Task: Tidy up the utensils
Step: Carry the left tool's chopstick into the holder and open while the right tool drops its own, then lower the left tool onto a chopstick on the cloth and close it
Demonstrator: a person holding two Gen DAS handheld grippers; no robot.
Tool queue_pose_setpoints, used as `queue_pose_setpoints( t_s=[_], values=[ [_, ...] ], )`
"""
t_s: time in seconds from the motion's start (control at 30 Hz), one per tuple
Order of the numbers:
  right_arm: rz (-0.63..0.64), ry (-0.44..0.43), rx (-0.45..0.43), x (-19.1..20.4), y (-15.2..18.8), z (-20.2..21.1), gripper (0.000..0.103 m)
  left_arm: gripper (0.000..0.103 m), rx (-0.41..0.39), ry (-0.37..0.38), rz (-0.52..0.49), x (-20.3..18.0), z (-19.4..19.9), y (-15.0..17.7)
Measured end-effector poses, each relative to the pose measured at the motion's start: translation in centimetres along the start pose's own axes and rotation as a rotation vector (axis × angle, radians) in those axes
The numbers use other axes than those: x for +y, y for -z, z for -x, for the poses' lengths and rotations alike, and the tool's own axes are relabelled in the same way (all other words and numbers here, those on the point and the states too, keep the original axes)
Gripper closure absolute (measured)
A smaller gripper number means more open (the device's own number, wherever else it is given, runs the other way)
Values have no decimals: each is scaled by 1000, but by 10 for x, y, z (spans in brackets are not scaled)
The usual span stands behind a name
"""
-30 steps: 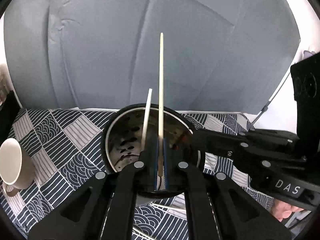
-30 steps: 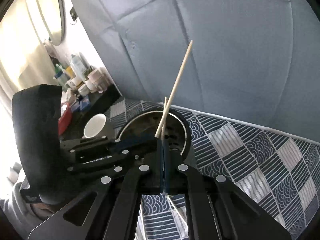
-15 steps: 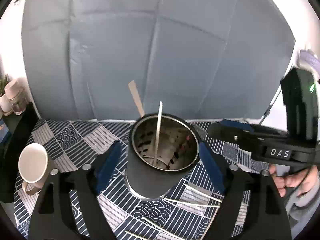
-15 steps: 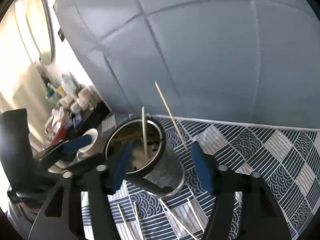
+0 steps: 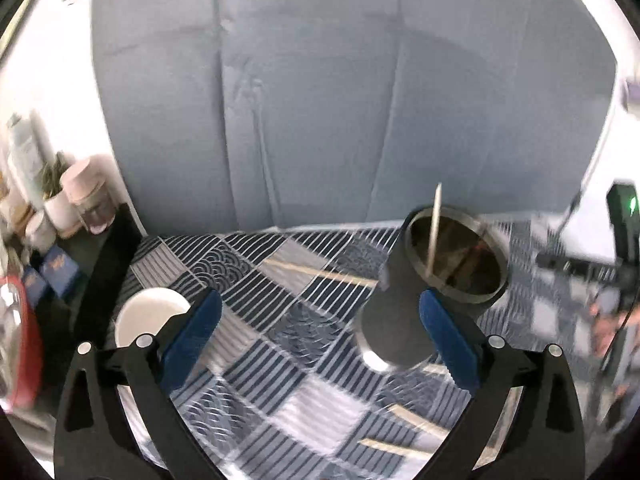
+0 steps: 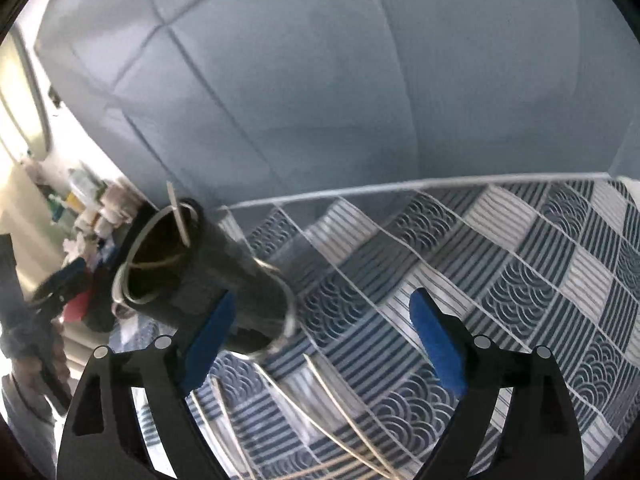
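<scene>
A dark metal utensil holder (image 5: 432,280) stands on the patterned tablecloth (image 5: 280,360), right of centre in the left wrist view and at the left in the right wrist view (image 6: 200,276). Pale chopsticks (image 5: 434,232) stand inside it, also seen in the right wrist view (image 6: 178,216). More chopsticks (image 6: 340,408) lie loose on the cloth in front of the holder, and some show in the left wrist view (image 5: 416,420). My left gripper (image 5: 318,332) is open and empty, left of the holder. My right gripper (image 6: 320,336) is open and empty, right of the holder.
A white mug (image 5: 150,316) stands on the cloth at the left. A shelf with jars and bottles (image 5: 60,204) is beyond the table's left edge. A grey-blue padded wall (image 5: 340,100) runs behind the table. The cloth (image 6: 520,280) stretches to the right.
Both grippers have opened, letting their chopsticks drop into the holder, and pulled back. The left view has swung left and the right view has swung right; both are blurred.
</scene>
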State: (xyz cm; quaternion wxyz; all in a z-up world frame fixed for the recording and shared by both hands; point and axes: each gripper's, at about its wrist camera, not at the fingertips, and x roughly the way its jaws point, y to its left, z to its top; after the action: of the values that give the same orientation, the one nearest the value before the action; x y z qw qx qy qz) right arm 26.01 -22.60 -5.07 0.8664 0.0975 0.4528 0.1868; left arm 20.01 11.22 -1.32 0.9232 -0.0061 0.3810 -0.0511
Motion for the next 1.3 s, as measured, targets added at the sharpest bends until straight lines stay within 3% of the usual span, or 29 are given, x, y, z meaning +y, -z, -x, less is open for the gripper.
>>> queue_pose_setpoints(
  t_s=[0.3,0.57,0.97,1.03,1.13,1.23,1.3],
  values=[
    [-46,95,105,-36,32,-29,19,6,231,7,-260,10,-85,-4],
    [-84,178,179,-56,57,-50,19,6,484,77,-482,12,-182,-13],
    [-87,207,207,-57,60,-70,19,5,529,177,-761,-11,-250,-23],
    [-110,214,204,-59,62,-71,19,5,525,224,-768,-11,-254,-26],
    [-149,210,200,-63,66,-74,19,5,606,290,-641,3,-267,-31],
    [-151,220,182,-62,69,-73,18,6,604,289,-622,5,-268,-31],
    [-154,222,184,-61,69,-73,18,13,611,285,-622,4,-266,-31]
  ],
)
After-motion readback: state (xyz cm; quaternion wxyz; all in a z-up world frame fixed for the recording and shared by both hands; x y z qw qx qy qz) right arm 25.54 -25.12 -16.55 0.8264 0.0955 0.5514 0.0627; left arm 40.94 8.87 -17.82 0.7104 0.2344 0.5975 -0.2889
